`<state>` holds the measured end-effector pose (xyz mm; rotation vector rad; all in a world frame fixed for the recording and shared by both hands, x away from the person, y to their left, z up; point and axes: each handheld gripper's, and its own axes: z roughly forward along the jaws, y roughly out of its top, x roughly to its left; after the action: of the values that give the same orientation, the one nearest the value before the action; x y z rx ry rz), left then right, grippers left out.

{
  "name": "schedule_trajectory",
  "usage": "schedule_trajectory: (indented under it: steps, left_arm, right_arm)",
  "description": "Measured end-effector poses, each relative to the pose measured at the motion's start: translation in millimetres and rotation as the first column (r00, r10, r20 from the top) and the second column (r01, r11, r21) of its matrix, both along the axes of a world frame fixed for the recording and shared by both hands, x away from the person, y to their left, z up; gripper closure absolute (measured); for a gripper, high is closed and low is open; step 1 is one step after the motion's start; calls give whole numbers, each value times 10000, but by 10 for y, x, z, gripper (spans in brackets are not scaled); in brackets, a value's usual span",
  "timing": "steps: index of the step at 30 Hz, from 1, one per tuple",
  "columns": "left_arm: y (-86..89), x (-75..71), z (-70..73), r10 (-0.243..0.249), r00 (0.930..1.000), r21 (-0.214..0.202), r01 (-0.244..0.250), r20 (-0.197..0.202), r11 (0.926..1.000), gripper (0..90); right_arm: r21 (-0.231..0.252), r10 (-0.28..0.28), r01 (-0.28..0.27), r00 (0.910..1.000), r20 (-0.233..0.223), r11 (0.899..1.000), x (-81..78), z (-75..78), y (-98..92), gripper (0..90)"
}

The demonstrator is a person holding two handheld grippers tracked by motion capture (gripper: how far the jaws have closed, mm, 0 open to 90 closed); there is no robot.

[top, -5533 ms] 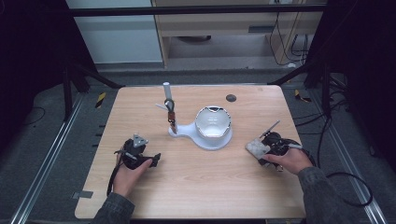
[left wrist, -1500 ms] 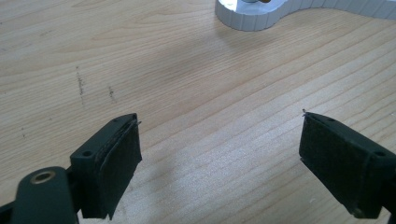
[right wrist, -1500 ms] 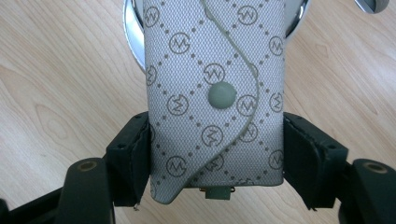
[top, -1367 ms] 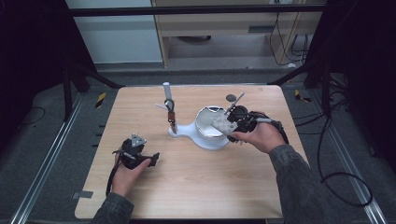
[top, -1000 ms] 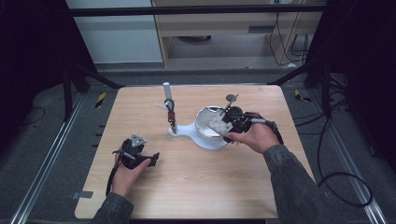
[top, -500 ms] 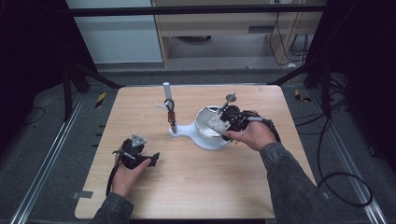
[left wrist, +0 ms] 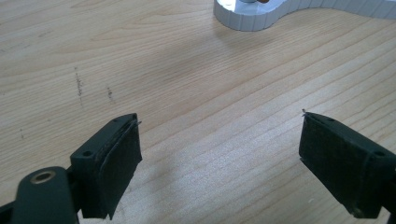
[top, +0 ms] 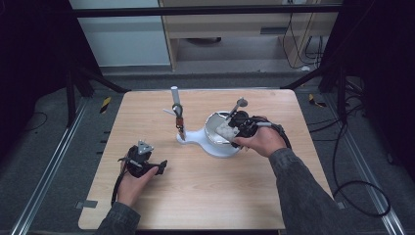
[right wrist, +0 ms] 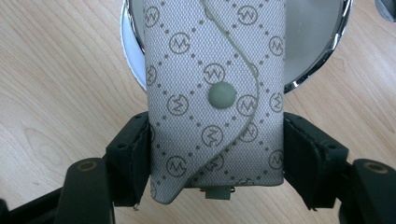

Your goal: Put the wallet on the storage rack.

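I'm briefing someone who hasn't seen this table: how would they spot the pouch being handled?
Start at the wooden table and find the white stand with the shiny round bowl right of centre. Over the bowl's rim, the right gripper clamps a small grey fabric pouch. Its monogram-and-dot pattern, curved flap and round snap set it apart.

From my screen the wooden table (top: 205,196) is evenly lit from above while the surroundings sink into darkness (floor barely readable); both gripper views look sharp, with soft shadows beneath the jaws.

Bare table (top: 205,196) before white stand (top: 177,115)
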<state>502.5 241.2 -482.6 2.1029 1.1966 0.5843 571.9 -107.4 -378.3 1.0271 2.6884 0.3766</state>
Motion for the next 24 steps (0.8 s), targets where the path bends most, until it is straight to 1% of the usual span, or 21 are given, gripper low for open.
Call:
schedule_trajectory:
  steps: [1, 3, 4, 5, 6, 7, 8, 9, 11, 14, 15, 16, 18, 19, 21, 22, 24]
  left_arm:
    - [-1, 0, 0, -2, 10000, 1, 2, -2, 10000, 126]
    - [-1, -1, 0, -7, 10000, 5, 7, -6, 10000, 126]
    - [0, 0, 1, -23, 10000, 21, 23, -16, 10000, 126]
    - [-1, -1, 1, -28, 10000, 29, 28, -21, 10000, 126]
    - [-1, -1, 1, -29, 10000, 29, 29, -18, 10000, 126]
    - [-1, -1, 0, -30, 10000, 28, 30, -21, 10000, 126]
    - [-1, 0, 0, -30, 10000, 28, 30, -20, 10000, 126]
    - [-1, 0, 0, -29, 10000, 29, 29, -22, 10000, 126]
    - [-1, 0, 0, -30, 10000, 27, 30, -26, 10000, 126]
    - [-5, 0, -3, -30, 10000, 10, 30, 1, 10000, 126]
    - [-6, -1, -3, -31, 10000, 8, 31, -4, 10000, 125]
    - [-7, -1, -3, -35, 10000, 17, 35, 2, 10000, 125]
    - [-7, -2, -2, -34, 10000, 13, 34, 0, 10000, 126]
    - [-7, -2, -2, -34, 10000, 13, 34, -2, 10000, 126]
    - [-7, -2, -2, -36, 10000, 13, 36, -1, 10000, 126]
    - [-8, -2, -2, -34, 10000, 19, 34, -1, 10000, 126]
    - [-8, -2, -2, -39, 10000, 24, 39, -5, 10000, 126]
  right_arm:
    - [-31, 125, -125, 9999, 57, 9999, 9, -9, -3, 309]
    - [-62, 70, -69, 10000, 8, 10000, 15, -20, 15, 309]
    - [-73, 153, -153, 9999, 5, 9999, 23, -26, 17, 308]
    - [-40, -77, 77, 9999, -105, 10000, 19, -25, 39, 308]
    - [-62, 127, -127, 9999, 14, 9999, 32, -37, 34, 307]
    - [-89, 172, -172, 9998, 29, 9998, 40, -43, 39, 307]
    - [-28, -129, 129, 9999, -114, 9999, 34, -43, 63, 307]
    - [-43, -136, 136, 9998, -123, 9999, 39, -50, 71, 306]
    - [-80, 162, -162, 9999, -1, 9998, 55, -69, 64, 305]
    - [-74, 64, -64, 10000, -66, 10000, 56, -84, 73, 303]
    - [-54, -94, 94, 9999, -124, 9999, 52, -88, 83, 302]
    - [-29, -115, 115, 9998, -163, 9999, 54, -87, 86, 302]
    - [-44, 91, -91, 10000, -23, 9999, 64, -93, 77, 300]
    - [-8, -119, 119, 9998, -136, 9999, 58, -88, 91, 298]
    - [-10, -163, 163, 9998, -135, 9999, 58, -91, 96, 295]
    - [-54, 58, -58, 10000, -27, 10000, 68, -99, 84, 294]
    - [-30, 26, -26, 10000, -55, 10000, 69, -98, 88, 292]
